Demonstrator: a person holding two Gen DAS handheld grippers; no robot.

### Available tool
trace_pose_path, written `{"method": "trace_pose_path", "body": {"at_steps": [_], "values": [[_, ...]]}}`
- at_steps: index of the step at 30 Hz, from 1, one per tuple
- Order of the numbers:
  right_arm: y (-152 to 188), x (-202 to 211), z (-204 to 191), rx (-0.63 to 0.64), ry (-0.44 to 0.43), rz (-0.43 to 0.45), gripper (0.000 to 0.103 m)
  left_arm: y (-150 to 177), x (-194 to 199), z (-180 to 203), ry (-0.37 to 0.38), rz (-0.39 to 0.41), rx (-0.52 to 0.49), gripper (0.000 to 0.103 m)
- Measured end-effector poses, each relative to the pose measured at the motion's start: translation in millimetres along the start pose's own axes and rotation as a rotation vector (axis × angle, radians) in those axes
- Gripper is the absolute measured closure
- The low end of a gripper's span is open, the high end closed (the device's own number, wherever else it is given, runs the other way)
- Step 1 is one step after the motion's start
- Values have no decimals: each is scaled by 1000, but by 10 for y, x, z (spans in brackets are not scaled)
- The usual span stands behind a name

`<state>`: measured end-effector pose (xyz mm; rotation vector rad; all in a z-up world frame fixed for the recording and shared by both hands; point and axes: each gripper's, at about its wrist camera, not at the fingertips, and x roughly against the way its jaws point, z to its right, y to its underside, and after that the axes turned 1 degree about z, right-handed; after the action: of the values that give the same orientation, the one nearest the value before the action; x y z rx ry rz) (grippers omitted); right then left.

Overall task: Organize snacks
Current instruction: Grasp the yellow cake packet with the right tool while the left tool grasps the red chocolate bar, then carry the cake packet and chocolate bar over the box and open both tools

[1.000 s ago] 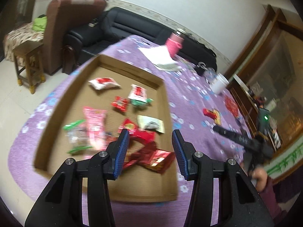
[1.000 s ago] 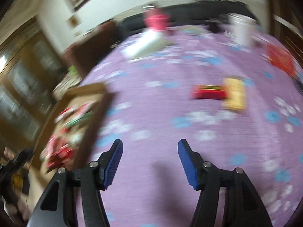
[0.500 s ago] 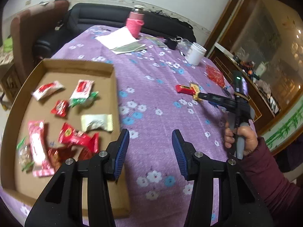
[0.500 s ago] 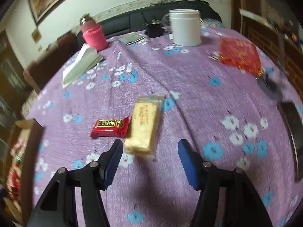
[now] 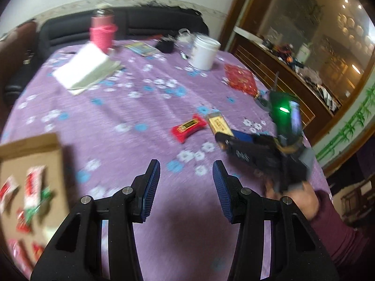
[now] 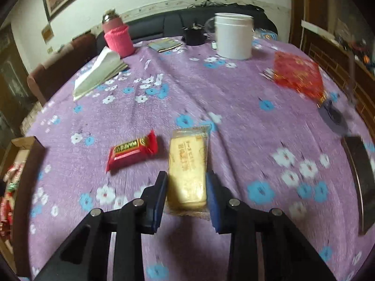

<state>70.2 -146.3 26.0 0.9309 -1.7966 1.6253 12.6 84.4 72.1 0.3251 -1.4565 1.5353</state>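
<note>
Now closing right gripper (image 6: pixel 186 188) jaws around the yellow snack bar (image 6: pixel 187 166), beside the red candy (image 6: pixel 132 151); left gripper (image 5: pixel 186 182) jaws released, empty.

Your cardboard tray (image 5: pixel 32 145) runs off the left edge of both views, and its snack packets (image 5: pixel 35 187) are too smeared to read. The yellow snack bar (image 6: pixel 187 171) has its near end hidden between the right gripper's (image 6: pixel 186 189) fingers.
</note>
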Motion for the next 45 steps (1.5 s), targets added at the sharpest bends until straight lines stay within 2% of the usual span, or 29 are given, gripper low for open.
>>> {"method": "trace_pose_path", "body": {"at_steps": [5,11,14,17,18,19,20,25,30,38,45], "values": [[60,88,257,-83,-56,2,67,-313,-648,151,5,-72,-71,57],[19,65,281,-91,-80,-2,67,-476,-1241,308,-86,-117,-230,57],[7,65,310,-107,-94,-8,67,-485,-1420,359,-97,-136,-285,57],[1,59,335,-121,-104,-11,67,-463,-1525,416,-154,-142,-345,57],[-2,58,338,-123,-106,-11,67,-445,-1556,418,-159,-161,-345,59],[-1,59,336,-124,-106,-11,67,-429,-1576,410,-161,-169,-338,75],[-1,62,334,-124,-106,-11,67,-418,-1563,394,-128,-169,-321,85],[-1,69,323,-122,-105,-6,67,-360,-1460,347,-151,-161,-277,85],[-4,97,314,-123,-120,13,67,-290,-1180,282,-120,-113,-196,85],[-10,180,299,-133,-169,59,67,-51,-276,35,-98,26,-33,85],[56,276,130,-87,-161,96,67,306,506,-578,-186,114,141,85]]}}
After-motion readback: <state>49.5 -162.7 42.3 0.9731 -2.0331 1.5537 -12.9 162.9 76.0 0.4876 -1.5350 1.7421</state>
